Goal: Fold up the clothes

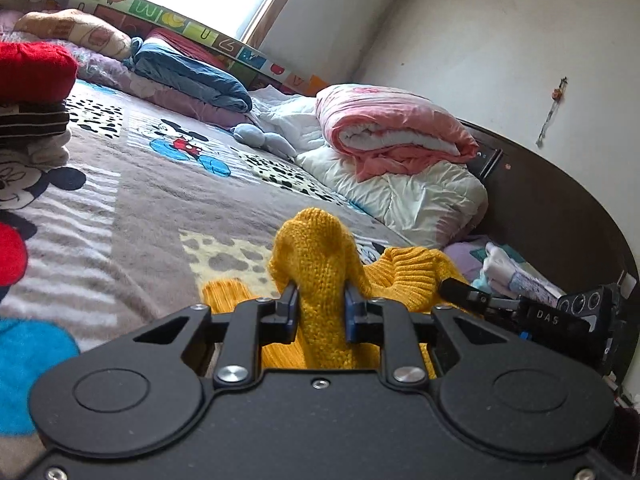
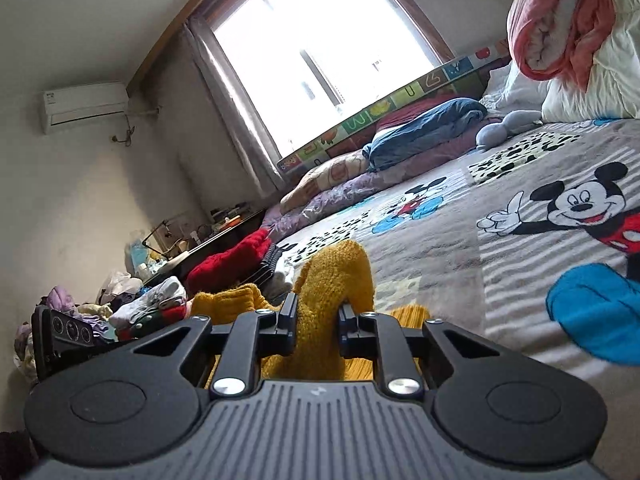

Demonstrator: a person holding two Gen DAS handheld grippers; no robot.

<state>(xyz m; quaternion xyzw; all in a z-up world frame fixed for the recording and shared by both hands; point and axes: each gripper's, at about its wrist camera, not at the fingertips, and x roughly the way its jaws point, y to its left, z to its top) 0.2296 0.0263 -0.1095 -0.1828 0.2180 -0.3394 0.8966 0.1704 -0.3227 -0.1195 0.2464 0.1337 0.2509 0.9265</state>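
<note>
A mustard-yellow knitted sweater [image 1: 320, 252] lies bunched low on the bed's Mickey Mouse blanket [image 1: 160, 192]. My left gripper [image 1: 321, 300] is shut on a fold of it, and the knit bulges up between and above the fingers. My right gripper [image 2: 318, 312] is shut on another fold of the same sweater [image 2: 340, 276]. The right gripper also shows at the right edge of the left wrist view [image 1: 520, 304]. The left gripper's body shows at the left edge of the right wrist view [image 2: 68, 332].
A stack of folded clothes with a red knit on top [image 1: 32, 72] sits at the left. A pink and white duvet [image 1: 392, 132], a blue quilt [image 1: 192, 72] and a grey plush toy [image 1: 260, 136] lie at the far side. Loose clothes [image 2: 152, 300] are piled beside the bed.
</note>
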